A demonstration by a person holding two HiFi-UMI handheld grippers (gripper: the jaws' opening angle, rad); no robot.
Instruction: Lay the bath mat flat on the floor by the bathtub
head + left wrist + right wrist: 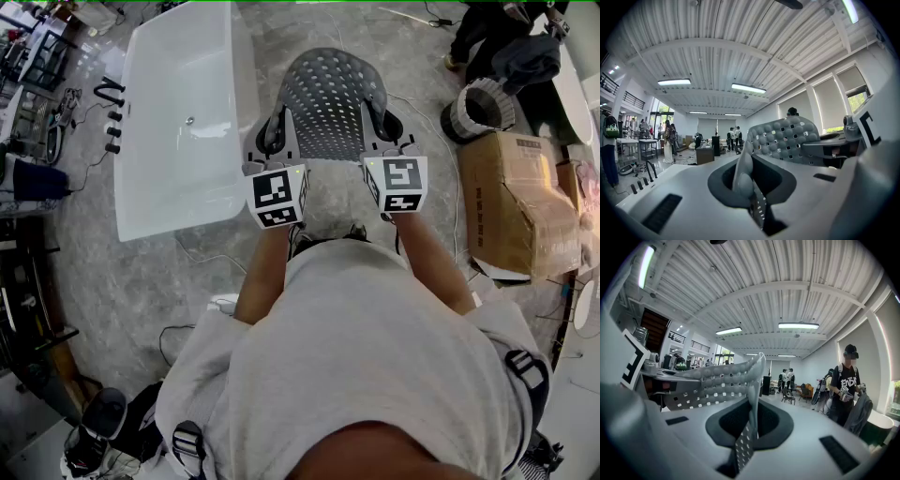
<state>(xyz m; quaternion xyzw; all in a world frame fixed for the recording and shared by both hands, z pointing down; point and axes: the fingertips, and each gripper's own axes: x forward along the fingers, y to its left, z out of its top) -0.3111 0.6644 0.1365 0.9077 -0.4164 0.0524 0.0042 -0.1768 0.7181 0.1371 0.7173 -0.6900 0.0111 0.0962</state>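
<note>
Beneath the head view, the mat [328, 103] hangs off the floor [150, 272], stretched between the two grippers, which stand side by side at the same reach. The left gripper [274, 133] has one near corner and the right gripper [386, 127] the other. From that held edge the mat runs forward, away from the person. The bathtub [169, 187] lies just to its left, its long side roughly parallel to the mat's run, so the left gripper is the nearer to the tub. The coming move looks like a level descent of both together, keeping that left edge alongside the tub.

Along the left gripper view, the left gripper [749, 185] is closed tight on the mat's edge, the perforated sheet pinched between the jaws. The mat [785, 138] rises ahead and spreads rightward toward the other gripper.

Along the right gripper view, the right gripper [749, 423] is likewise clamped on the edge, and the mat [717, 380] spreads leftward.
</note>
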